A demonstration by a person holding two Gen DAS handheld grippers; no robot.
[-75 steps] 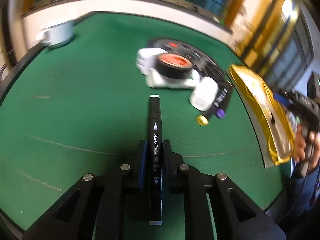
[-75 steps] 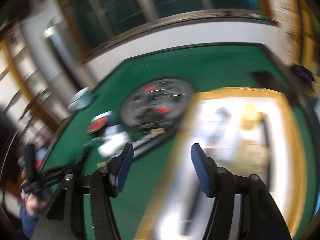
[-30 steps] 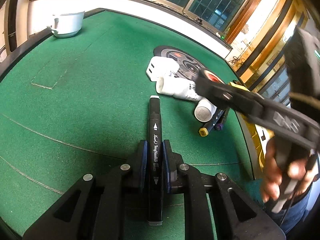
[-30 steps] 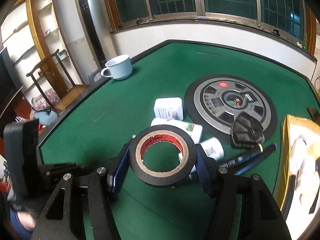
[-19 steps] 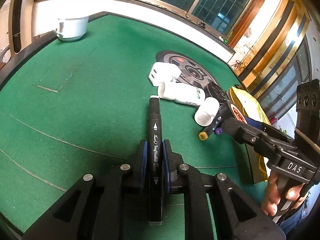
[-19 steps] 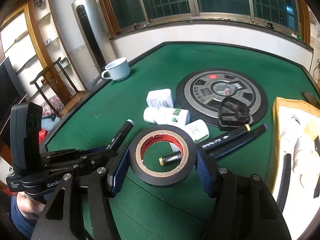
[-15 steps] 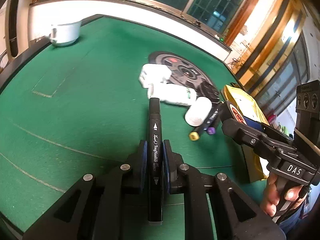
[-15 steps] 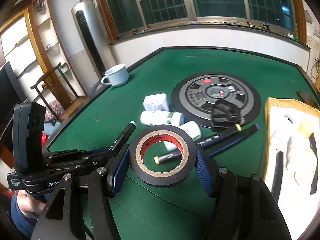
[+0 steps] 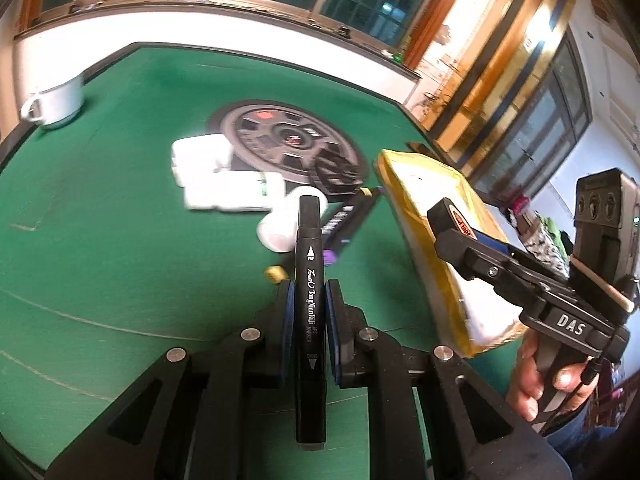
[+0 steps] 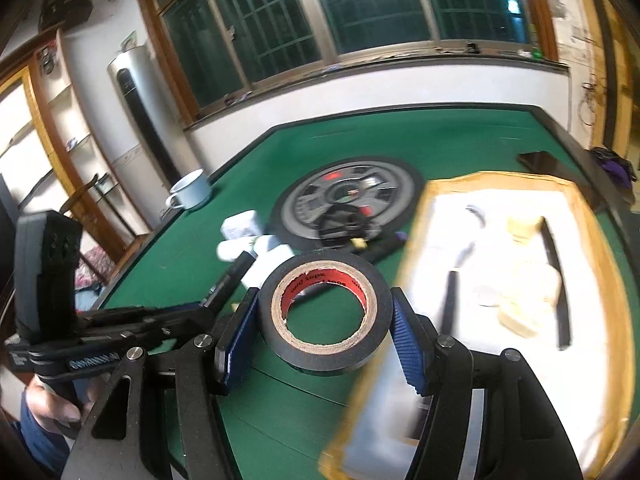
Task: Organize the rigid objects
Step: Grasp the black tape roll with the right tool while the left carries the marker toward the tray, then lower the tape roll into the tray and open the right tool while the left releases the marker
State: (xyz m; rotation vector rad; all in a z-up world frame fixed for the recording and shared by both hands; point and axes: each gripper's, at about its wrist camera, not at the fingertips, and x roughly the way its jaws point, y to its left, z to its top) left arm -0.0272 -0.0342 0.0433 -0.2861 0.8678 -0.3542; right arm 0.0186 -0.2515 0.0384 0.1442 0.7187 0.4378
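Black marker (image 9: 308, 280) clamped lengthwise in left gripper (image 9: 307, 300), black tape roll (image 10: 324, 310) pinched between right gripper (image 10: 324, 332) pads, above green table (image 9: 100, 240) near gold-rimmed tray (image 10: 452, 188) edge.

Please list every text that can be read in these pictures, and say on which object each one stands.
"FINE", "Touch", "TongNianRiJi", "ART MARKER": on the black marker held in the left hand-held gripper.
"DAS": on the right hand-held gripper's body.
"tape": inside the black tape roll's red core; other words there blurred.
White bottles' labels: too blurred.

Matt green felt table (image 9: 100, 248); glossy tape (image 10: 324, 320)
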